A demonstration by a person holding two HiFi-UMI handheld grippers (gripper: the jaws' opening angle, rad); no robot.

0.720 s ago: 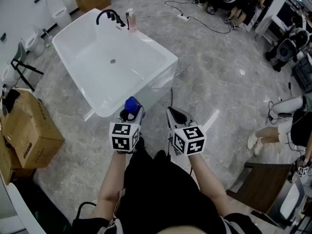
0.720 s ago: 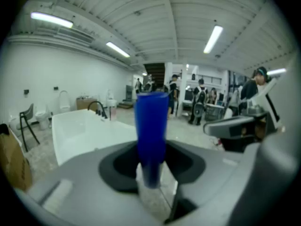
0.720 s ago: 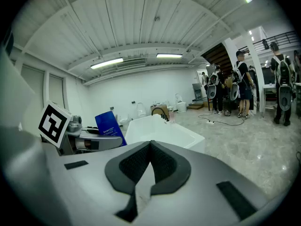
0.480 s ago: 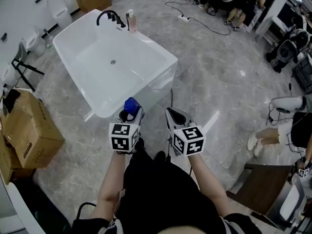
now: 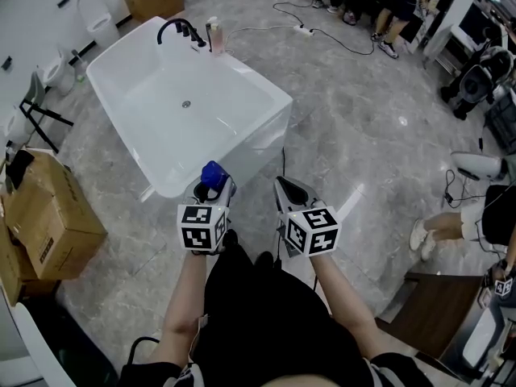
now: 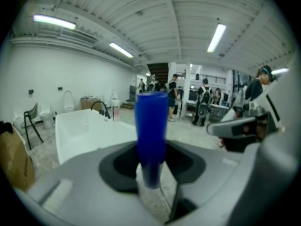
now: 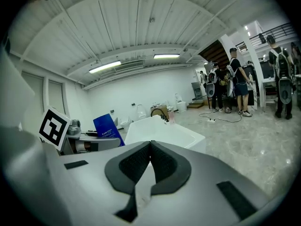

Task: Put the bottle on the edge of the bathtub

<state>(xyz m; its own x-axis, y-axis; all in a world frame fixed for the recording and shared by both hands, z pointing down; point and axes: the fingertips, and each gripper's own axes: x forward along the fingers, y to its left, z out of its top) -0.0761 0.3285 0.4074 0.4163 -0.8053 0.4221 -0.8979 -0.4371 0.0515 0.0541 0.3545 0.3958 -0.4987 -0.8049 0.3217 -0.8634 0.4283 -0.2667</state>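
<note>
The left gripper [image 5: 214, 186] pinches the bottle [image 6: 151, 131] low down, likely light, stiff and slippery, near the bathtub [image 5: 270, 87] corner; the right gripper [image 7: 150, 146] is pressed together, empty.

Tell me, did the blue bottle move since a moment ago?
Yes, a tiny bit. The blue bottle, clamped in the left gripper, has shifted slightly left along the near end of the bathtub.
</note>
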